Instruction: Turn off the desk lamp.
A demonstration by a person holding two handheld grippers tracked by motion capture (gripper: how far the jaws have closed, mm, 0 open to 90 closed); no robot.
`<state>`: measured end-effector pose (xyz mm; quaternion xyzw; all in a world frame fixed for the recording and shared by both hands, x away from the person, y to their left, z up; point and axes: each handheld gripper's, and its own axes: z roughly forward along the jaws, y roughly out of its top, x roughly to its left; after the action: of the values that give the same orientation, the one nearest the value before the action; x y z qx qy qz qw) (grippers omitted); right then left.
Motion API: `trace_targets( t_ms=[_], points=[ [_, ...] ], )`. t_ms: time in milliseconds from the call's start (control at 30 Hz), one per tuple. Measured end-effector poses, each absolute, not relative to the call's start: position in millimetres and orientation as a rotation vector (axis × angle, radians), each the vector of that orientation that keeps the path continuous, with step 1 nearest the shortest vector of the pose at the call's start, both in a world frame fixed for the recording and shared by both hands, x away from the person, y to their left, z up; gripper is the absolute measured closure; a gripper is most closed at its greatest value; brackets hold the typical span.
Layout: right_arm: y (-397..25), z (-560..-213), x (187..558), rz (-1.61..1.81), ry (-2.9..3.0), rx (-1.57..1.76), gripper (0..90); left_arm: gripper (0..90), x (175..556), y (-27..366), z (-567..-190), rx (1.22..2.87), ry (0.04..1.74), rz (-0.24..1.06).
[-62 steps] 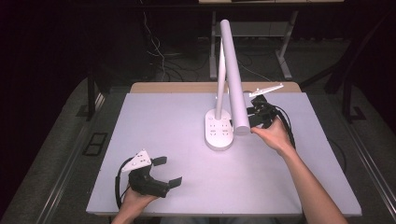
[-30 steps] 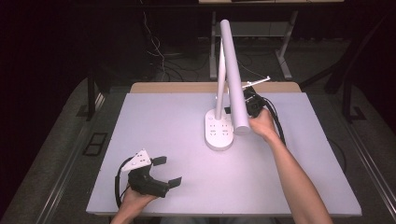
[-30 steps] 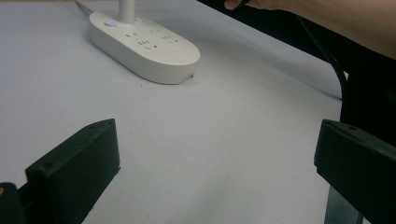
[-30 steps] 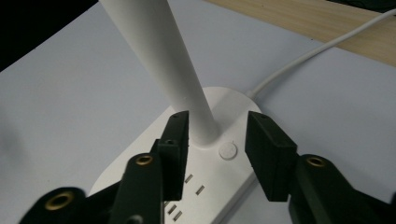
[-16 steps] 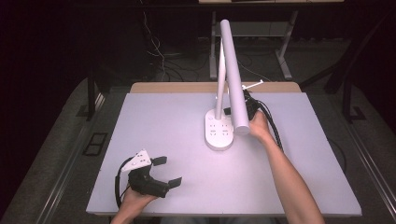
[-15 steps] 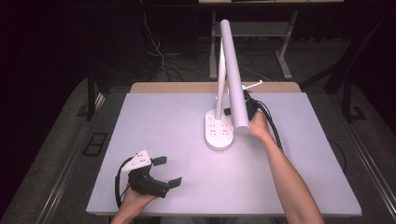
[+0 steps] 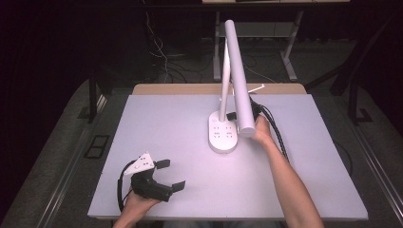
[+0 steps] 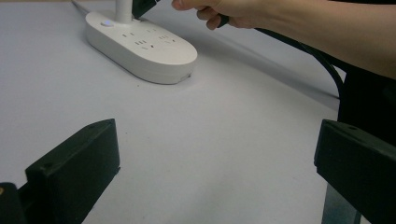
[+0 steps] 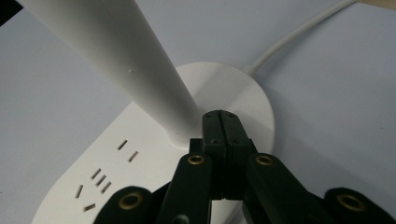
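- Resting at the near left edge of the table (image 7: 142,118), the left gripper (image 7: 164,179) has not shifted over the last two seconds; its jaws stand wide apart with nothing between them, and it lies well apart from the lamp.
- Moving in from the right, the right gripper (image 7: 236,115) has crossed from beside the lamp to its base: earlier it sat further right, now its tips are at the foot of the stem.
- Its jaws are pressed together, empty, and in the right gripper view (image 9: 220,122) the joined tips touch or nearly touch the base just beside the stem (image 9: 140,74).
- This reads as a poke, probably at a button on the base; I judge the press is about to happen or happening.
- The desk lamp (image 7: 223,135) stands centre-right, past the table's middle: a white oval base with socket slots (image 9: 95,179), an upright stem, and a long white tube head (image 7: 237,80) tilted toward the near side.
- A white cord (image 9: 299,32) leaves the base's far end.
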<state>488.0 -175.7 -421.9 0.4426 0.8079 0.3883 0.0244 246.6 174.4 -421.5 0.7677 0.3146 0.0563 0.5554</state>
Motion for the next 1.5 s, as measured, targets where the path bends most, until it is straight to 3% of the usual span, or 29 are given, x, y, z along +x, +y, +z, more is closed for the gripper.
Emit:
trace_targets(
  t_ms=[1500],
  points=[
    [-168.4, -418.9, 481.5, 1.127, 2.467, 1.338, 90.0, 0.0, 245.9, 173.3, -421.7, 1.816, 0.744, 0.128]
  ],
)
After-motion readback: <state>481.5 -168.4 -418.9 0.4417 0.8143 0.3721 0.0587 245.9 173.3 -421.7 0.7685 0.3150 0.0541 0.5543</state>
